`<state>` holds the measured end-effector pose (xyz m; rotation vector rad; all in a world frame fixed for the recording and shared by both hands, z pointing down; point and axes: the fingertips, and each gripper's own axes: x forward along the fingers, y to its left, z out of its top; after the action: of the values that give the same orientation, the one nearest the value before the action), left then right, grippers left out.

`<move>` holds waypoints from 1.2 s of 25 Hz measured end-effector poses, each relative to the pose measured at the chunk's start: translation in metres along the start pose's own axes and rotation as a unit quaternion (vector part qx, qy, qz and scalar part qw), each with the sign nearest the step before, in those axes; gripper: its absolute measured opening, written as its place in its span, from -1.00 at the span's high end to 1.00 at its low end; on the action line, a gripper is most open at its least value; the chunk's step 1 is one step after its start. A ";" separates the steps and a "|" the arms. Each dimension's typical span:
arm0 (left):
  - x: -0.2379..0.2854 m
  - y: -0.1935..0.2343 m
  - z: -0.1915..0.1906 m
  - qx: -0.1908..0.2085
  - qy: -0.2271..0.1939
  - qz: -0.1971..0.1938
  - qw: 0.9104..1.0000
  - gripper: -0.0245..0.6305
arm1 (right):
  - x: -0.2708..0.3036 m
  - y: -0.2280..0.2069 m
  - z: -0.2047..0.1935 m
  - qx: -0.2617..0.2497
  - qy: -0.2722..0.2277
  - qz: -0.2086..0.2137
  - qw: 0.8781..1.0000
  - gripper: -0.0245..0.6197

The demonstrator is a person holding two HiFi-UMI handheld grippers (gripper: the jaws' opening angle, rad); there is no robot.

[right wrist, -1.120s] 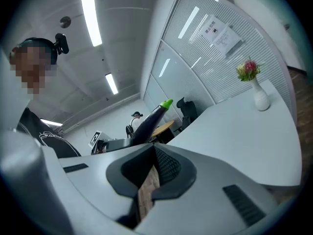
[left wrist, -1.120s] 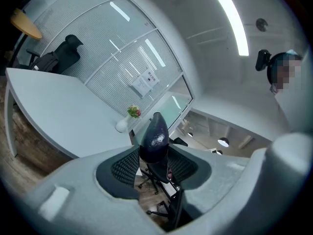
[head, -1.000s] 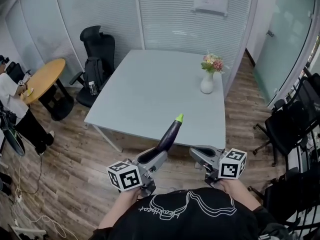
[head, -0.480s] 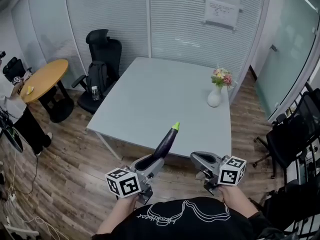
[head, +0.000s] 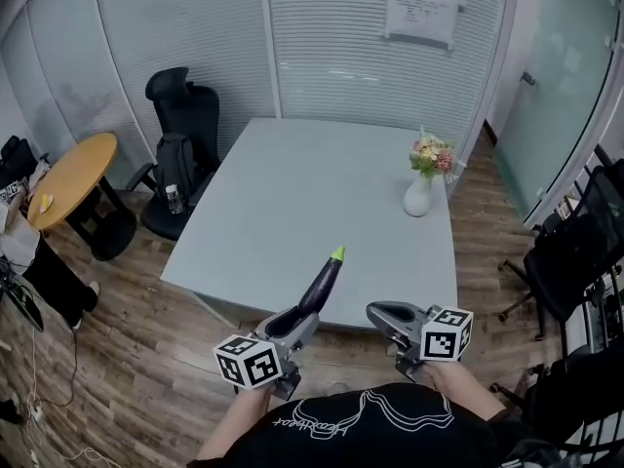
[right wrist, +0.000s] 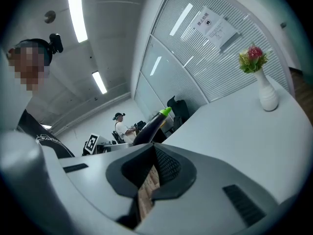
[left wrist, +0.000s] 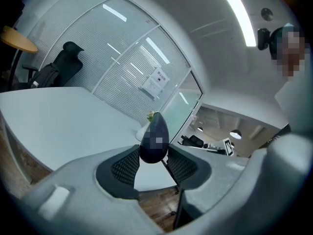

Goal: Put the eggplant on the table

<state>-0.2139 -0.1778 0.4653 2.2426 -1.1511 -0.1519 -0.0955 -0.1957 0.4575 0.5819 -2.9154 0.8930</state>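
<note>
A long dark purple eggplant [head: 322, 283] with a green tip sticks out forward and upward from my left gripper [head: 300, 318], which is shut on its thick end. In the left gripper view the eggplant [left wrist: 154, 137] sits pinched between the two ribbed pads [left wrist: 128, 164]. Its tip reaches over the near edge of the pale grey table [head: 292, 188]. My right gripper [head: 376, 312] hovers beside it at the table's near edge, shut and holding nothing. In the right gripper view [right wrist: 154, 153] the eggplant [right wrist: 151, 124] shows to the left.
A white vase of flowers [head: 417, 193] stands on the table's right side. A black office chair [head: 180, 105] and a round wooden table [head: 70, 169] are at the left. Black chairs [head: 570, 256] stand at the right. A person [right wrist: 122, 126] is in the background.
Both grippers have moved forward and the table's near edge is now closer to them. The eggplant stays held in the left gripper.
</note>
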 end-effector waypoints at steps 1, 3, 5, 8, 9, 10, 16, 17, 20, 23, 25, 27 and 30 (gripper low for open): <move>0.009 0.006 0.006 0.004 0.004 0.001 1.000 0.35 | 0.005 -0.006 0.006 -0.001 0.002 0.002 1.000 0.90; 0.028 0.016 0.017 0.007 0.010 0.000 1.000 0.35 | 0.014 -0.021 0.019 -0.004 0.004 0.001 1.000 0.90; 0.044 0.027 0.026 0.015 0.015 0.002 1.000 0.35 | 0.021 -0.033 0.030 -0.003 0.002 0.000 1.000 0.90; 0.063 0.050 0.033 0.037 0.026 0.025 0.999 0.35 | 0.028 -0.048 0.038 0.005 0.000 -0.003 1.000 0.90; 0.069 0.059 0.034 0.042 0.030 0.033 0.998 0.35 | 0.030 -0.053 0.039 0.008 0.001 -0.004 1.000 0.90; 0.075 0.068 0.035 0.044 0.035 0.039 0.998 0.35 | 0.031 -0.058 0.040 0.010 0.002 -0.007 1.000 0.90; 0.109 0.116 0.019 0.039 0.070 0.071 0.994 0.35 | 0.026 -0.095 0.043 0.031 -0.001 -0.031 0.999 0.90; 0.114 0.121 0.016 0.035 0.072 0.072 0.994 0.35 | 0.025 -0.103 0.042 0.036 0.000 -0.037 0.999 0.90; 0.130 0.133 0.008 0.031 0.081 0.077 0.993 0.35 | 0.025 -0.121 0.038 0.048 0.006 -0.052 0.997 0.90; 0.143 0.147 -0.001 0.042 0.096 0.086 0.991 0.35 | 0.026 -0.131 0.039 0.052 0.007 -0.057 0.997 0.90; 0.151 0.157 -0.008 0.049 0.107 0.093 0.989 0.35 | 0.026 -0.137 0.039 0.051 0.006 -0.060 0.997 0.90; 0.157 0.166 -0.017 0.054 0.121 0.099 0.986 0.35 | 0.025 -0.143 0.039 0.051 0.003 -0.064 0.997 0.90; 0.161 0.178 -0.030 0.053 0.139 0.109 0.983 0.35 | 0.023 -0.147 0.038 0.055 -0.003 -0.067 0.996 0.90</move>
<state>-0.2284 -0.3661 0.6173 2.1243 -1.2627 0.3082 -0.0605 -0.3365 0.5075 0.7778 -2.8046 1.0417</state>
